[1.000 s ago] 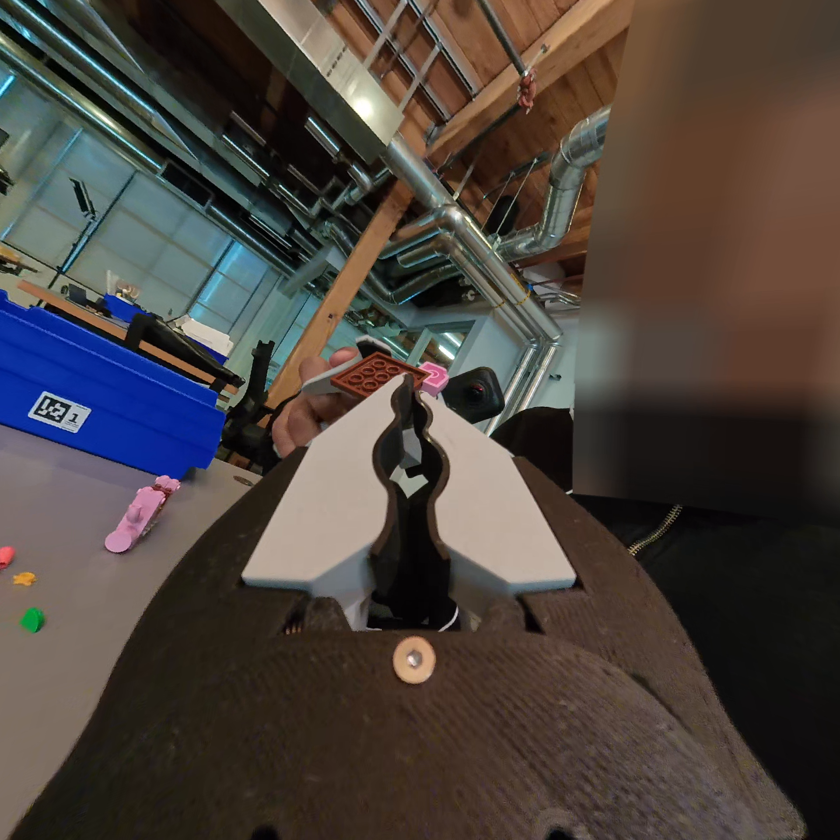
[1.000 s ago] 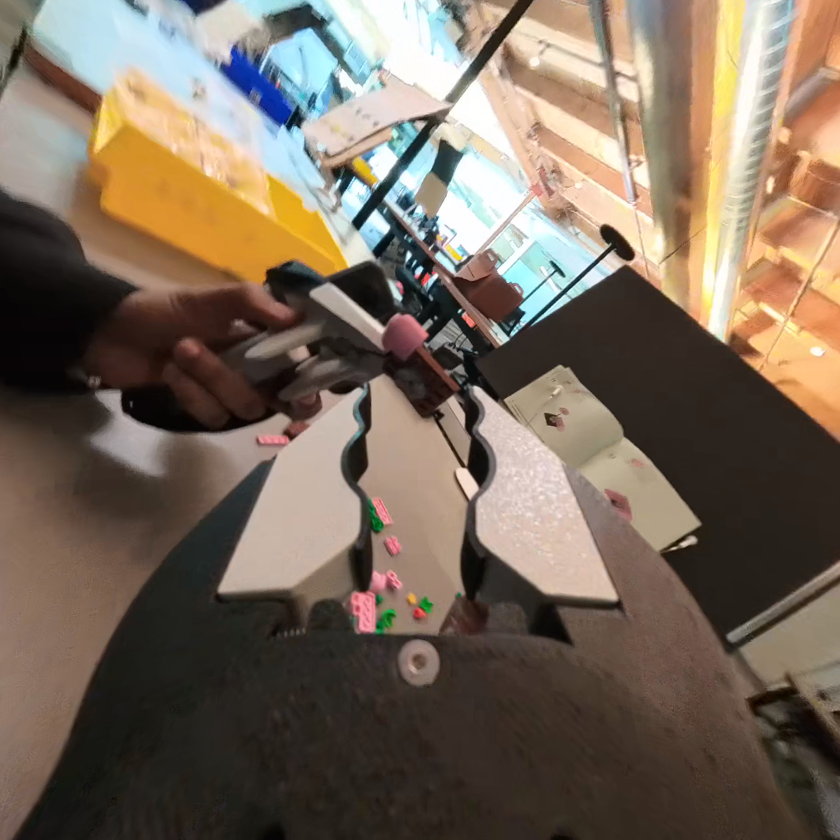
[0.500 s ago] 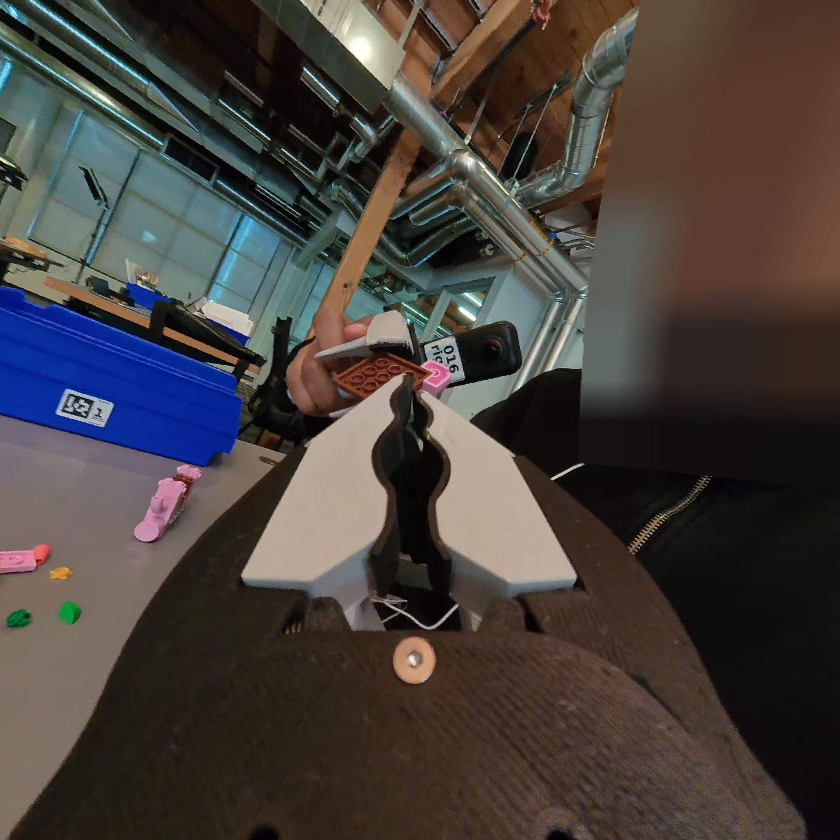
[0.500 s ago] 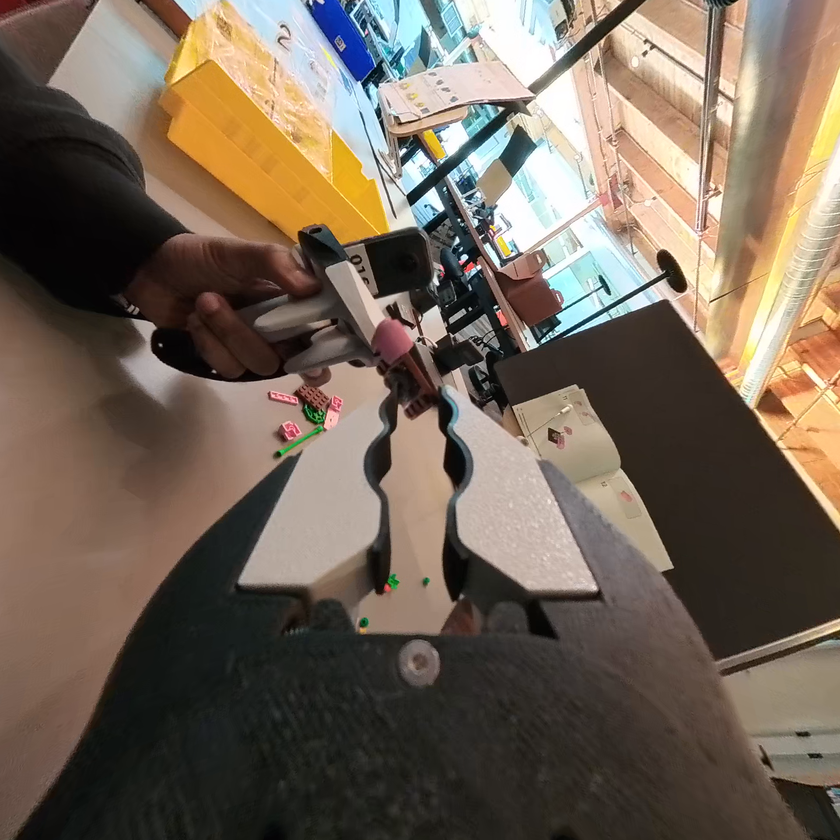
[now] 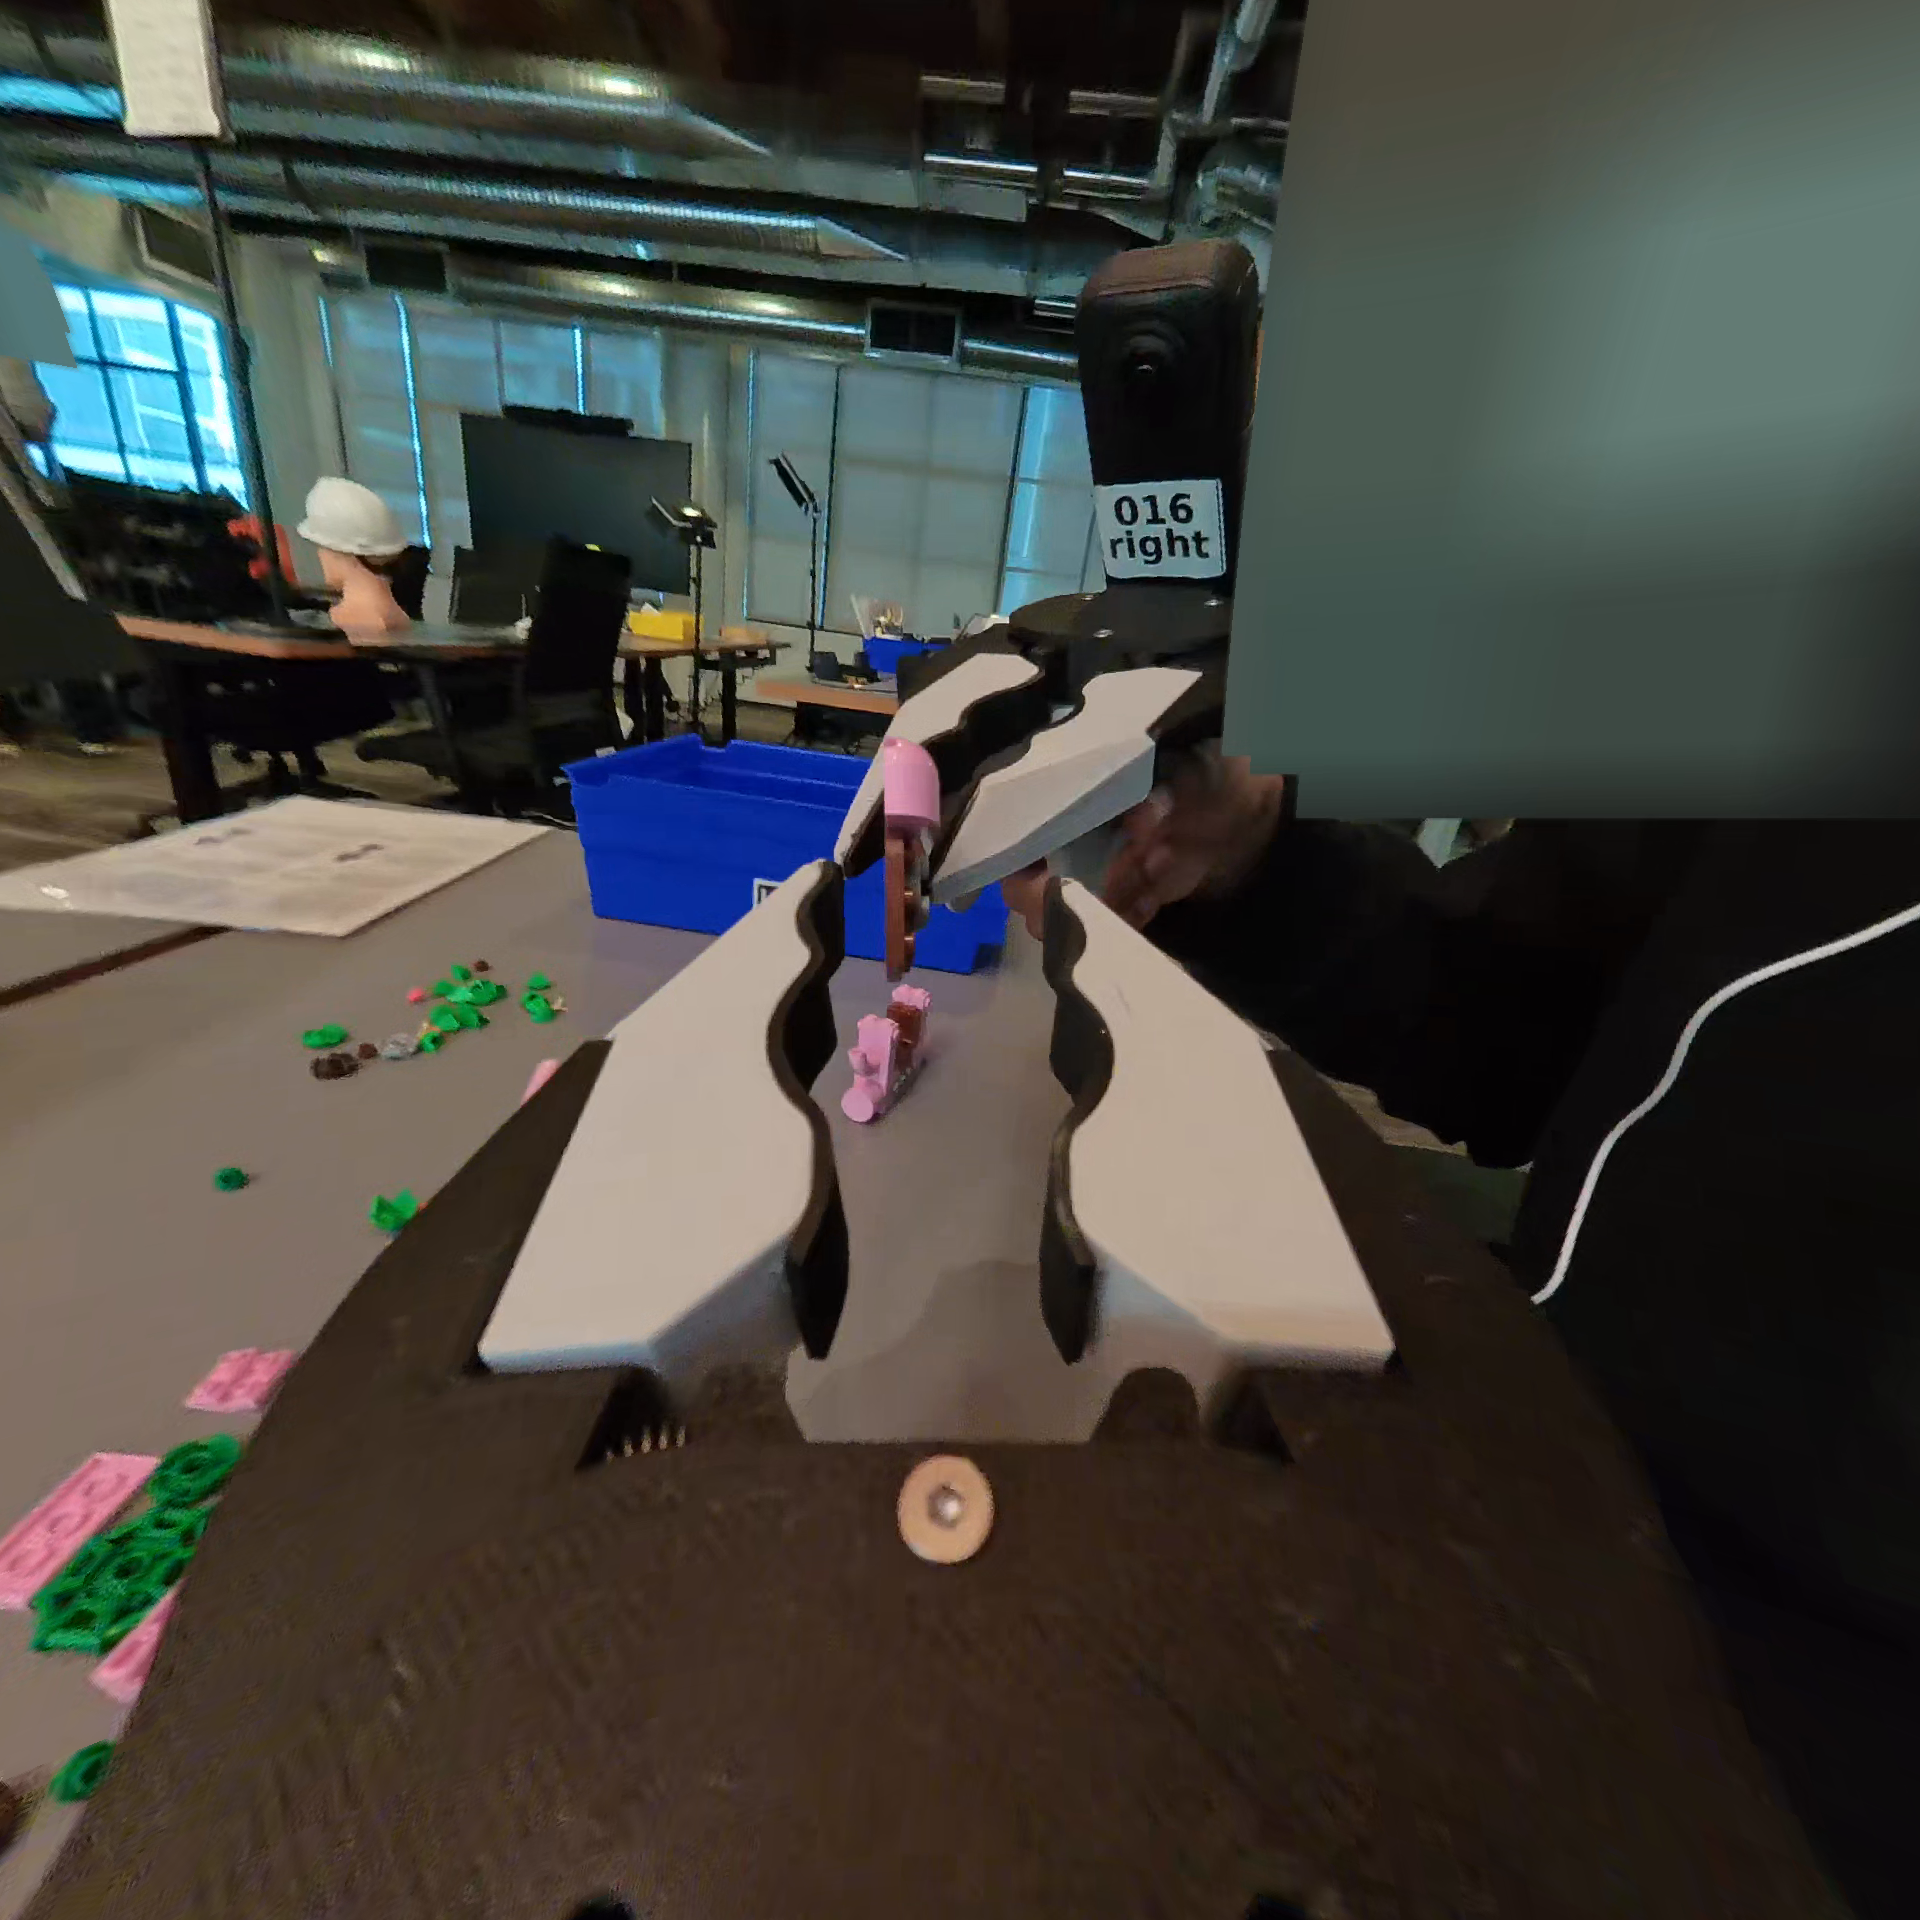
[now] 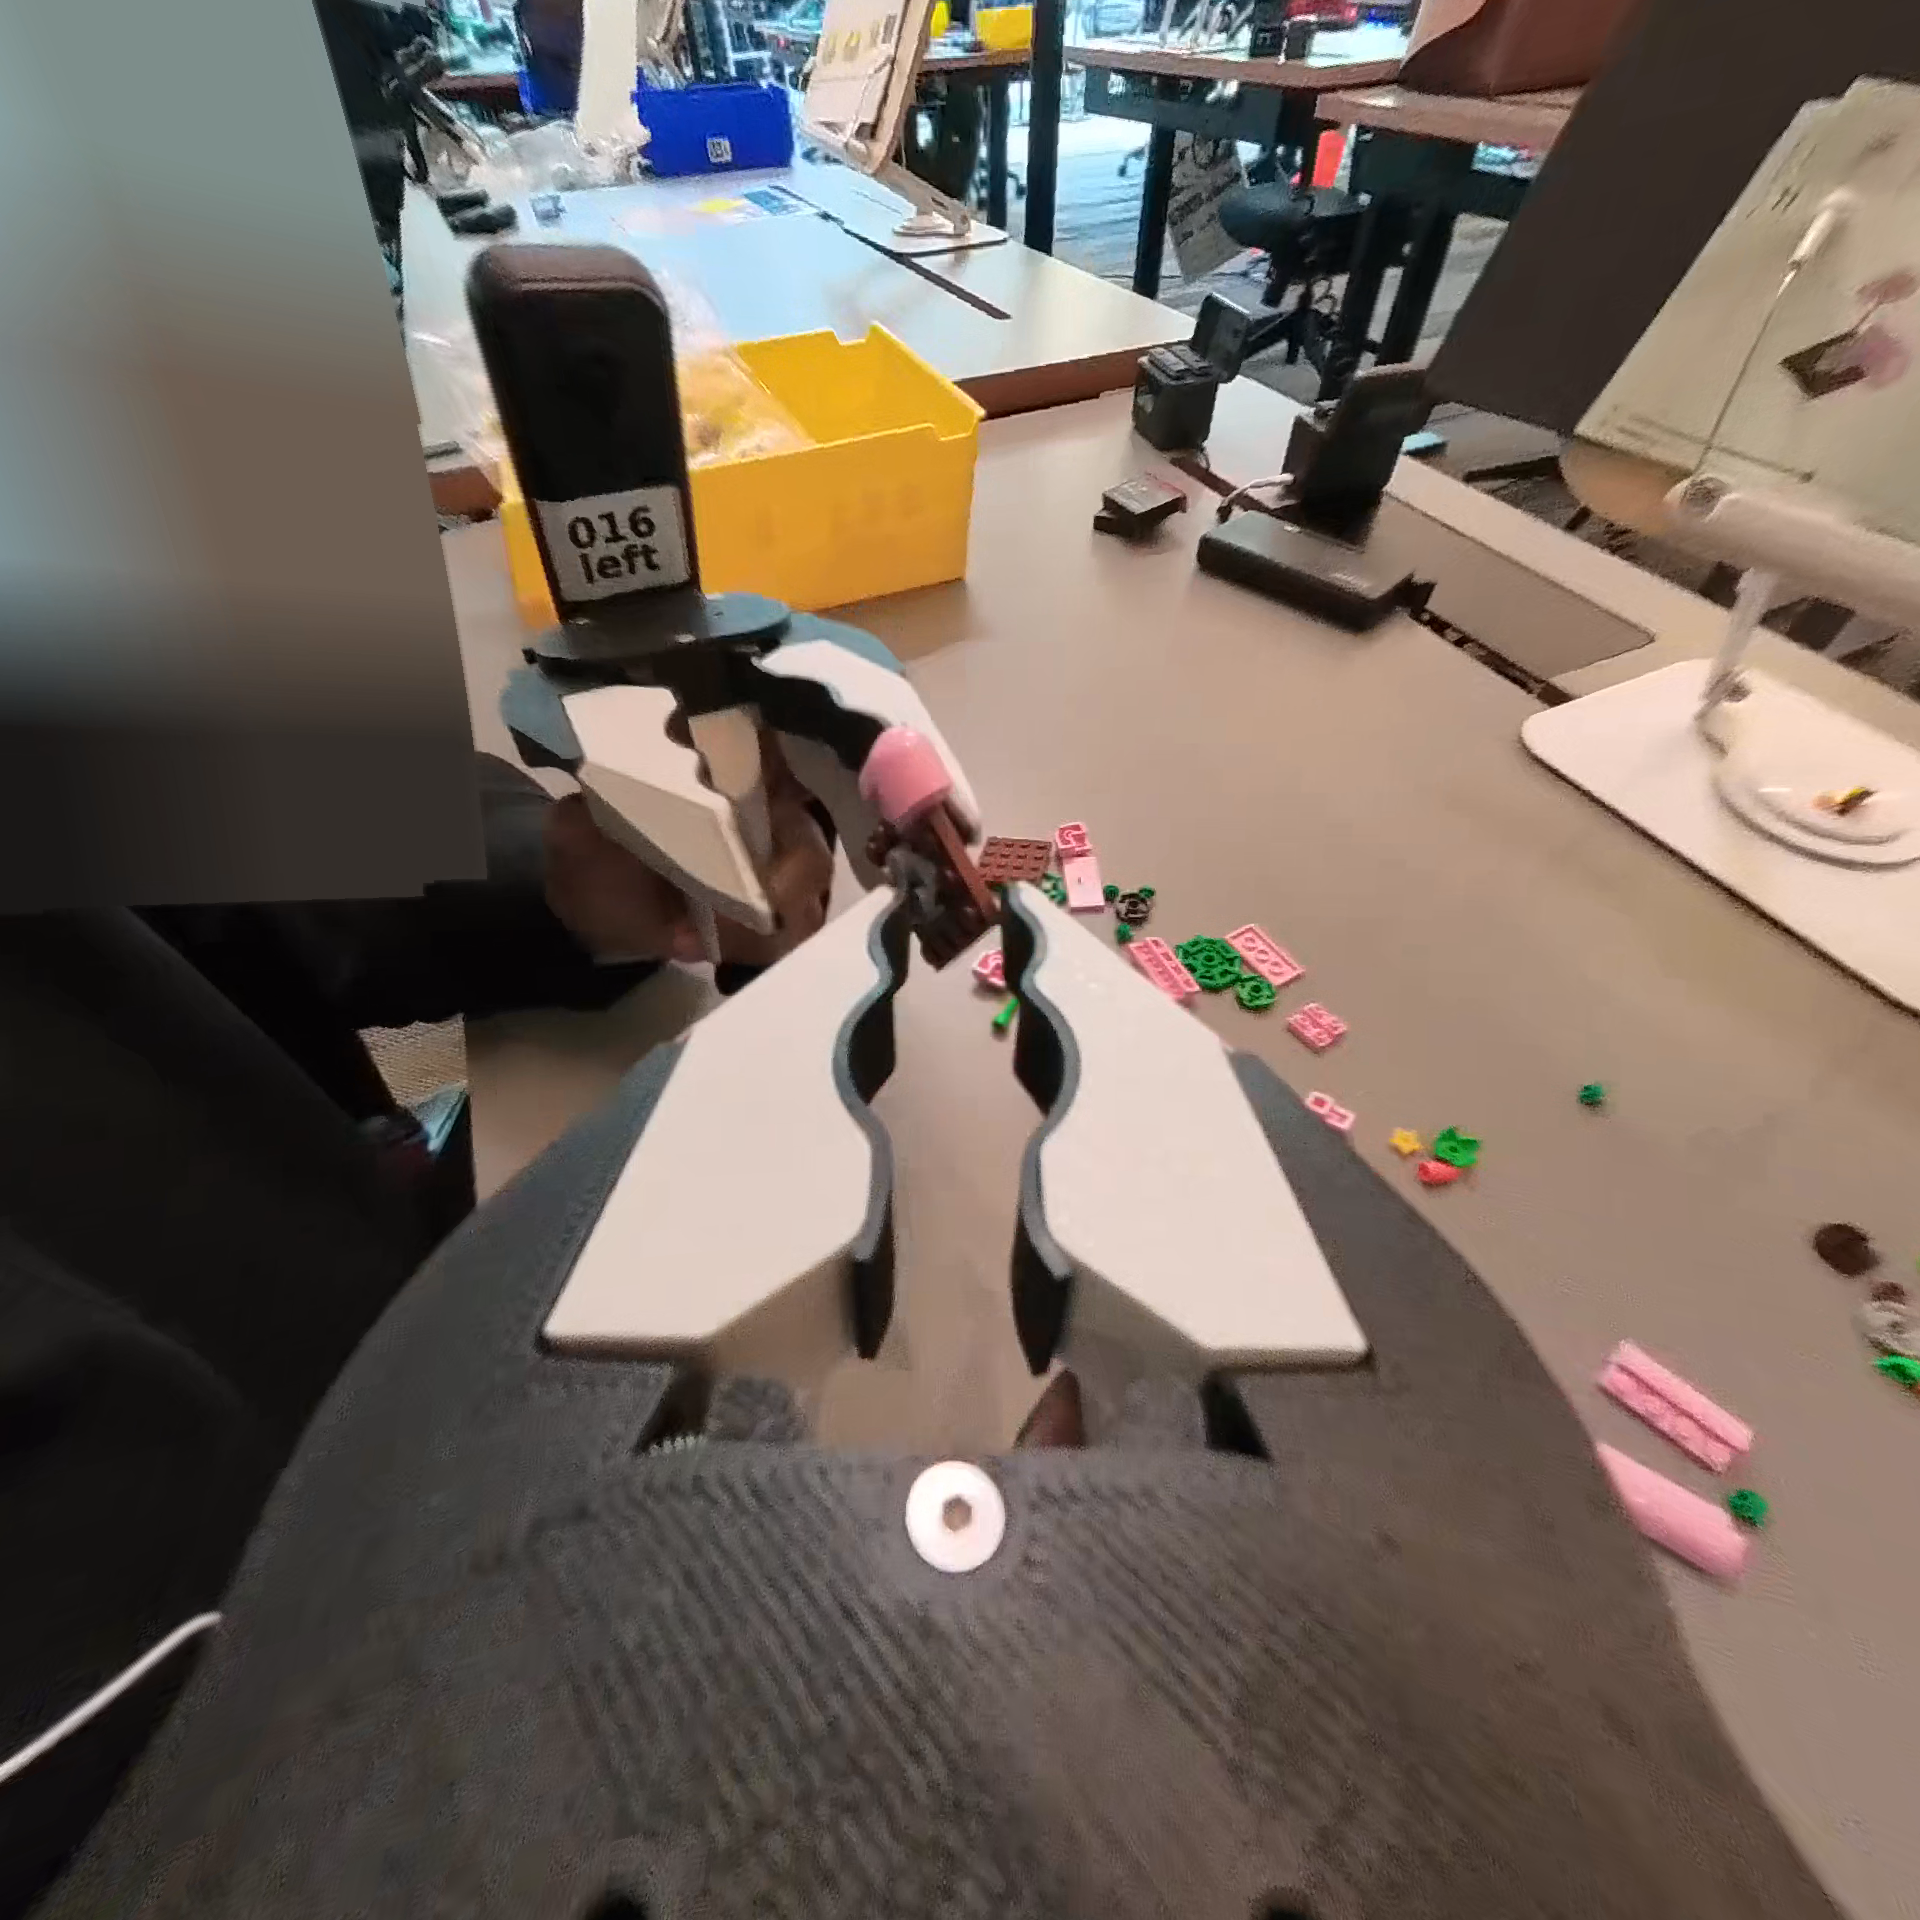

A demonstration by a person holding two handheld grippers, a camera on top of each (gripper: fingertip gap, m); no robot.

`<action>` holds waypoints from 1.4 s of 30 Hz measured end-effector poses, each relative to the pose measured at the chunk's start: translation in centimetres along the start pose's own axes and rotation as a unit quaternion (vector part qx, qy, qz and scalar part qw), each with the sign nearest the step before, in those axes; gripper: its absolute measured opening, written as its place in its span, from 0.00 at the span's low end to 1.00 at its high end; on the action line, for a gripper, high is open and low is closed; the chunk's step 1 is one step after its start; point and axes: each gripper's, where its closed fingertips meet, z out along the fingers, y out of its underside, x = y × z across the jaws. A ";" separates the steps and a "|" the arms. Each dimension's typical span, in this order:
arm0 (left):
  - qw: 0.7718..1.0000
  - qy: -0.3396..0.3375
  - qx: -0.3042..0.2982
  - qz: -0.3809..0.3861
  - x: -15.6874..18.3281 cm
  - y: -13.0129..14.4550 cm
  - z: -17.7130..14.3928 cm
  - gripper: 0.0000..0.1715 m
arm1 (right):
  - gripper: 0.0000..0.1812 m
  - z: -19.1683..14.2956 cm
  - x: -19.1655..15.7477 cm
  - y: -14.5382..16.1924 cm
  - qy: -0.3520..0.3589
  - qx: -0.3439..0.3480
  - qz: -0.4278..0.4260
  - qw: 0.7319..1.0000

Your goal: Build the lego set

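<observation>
A brown lego plate with a pink rounded piece on it (image 6: 951,894) is held edge-up above the grey table (image 6: 1351,790) between the fingertips of my right gripper (image 6: 948,899). In the left wrist view the right gripper (image 5: 904,878) comes in from the upper right, shut on that plate assembly (image 5: 902,883). My left gripper (image 5: 940,883) is open and empty, its tips on either side of the plate without touching it. It also shows open in the right wrist view (image 6: 862,873). A small pink and brown sub-assembly (image 5: 883,1049) lies on the table beyond it.
Loose green pieces (image 5: 457,997) and pink plates (image 5: 62,1517) lie at the left, with more pink and green pieces (image 6: 1216,966) and a brown plate (image 6: 1013,857) ahead. A blue bin (image 5: 727,831), a yellow bin (image 6: 831,468) and an instruction booklet on a white stand (image 6: 1714,790) ring the work area. My left and right fingertips are right by each other.
Both grippers tilted down from the ceiling toward the table. My left gripper opened and let go of the brown plate assembly. My right gripper closed on it.
</observation>
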 end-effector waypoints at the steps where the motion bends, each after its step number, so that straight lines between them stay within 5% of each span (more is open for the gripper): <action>1: 1.000 0.000 -0.002 -0.012 -0.2 0.1 0.0 0.20 | 0.08 0.1 0.0 0.1 0.002 -0.003 0.003 1.000; 8: 1.000 -0.003 0.017 -0.020 -0.4 -0.4 -0.3 0.04 | 0.09 0.7 -0.8 0.7 -0.005 -0.006 0.025 1.000; 33: 0.981 0.079 0.084 -0.157 0.3 -2.2 -0.9 0.03 | 0.05 0.1 -2.4 -1.1 -0.030 0.104 0.036 0.994; 39: 0.977 0.084 0.096 -0.169 0.1 -2.1 -0.8 0.10 | 0.01 -0.6 -1.8 -2.1 -0.001 0.131 0.021 0.991; 42: 0.973 0.099 0.094 -0.187 0.1 -2.0 -0.8 0.05 | 0.01 -1.0 -1.8 -2.5 -0.003 0.139 0.023 0.990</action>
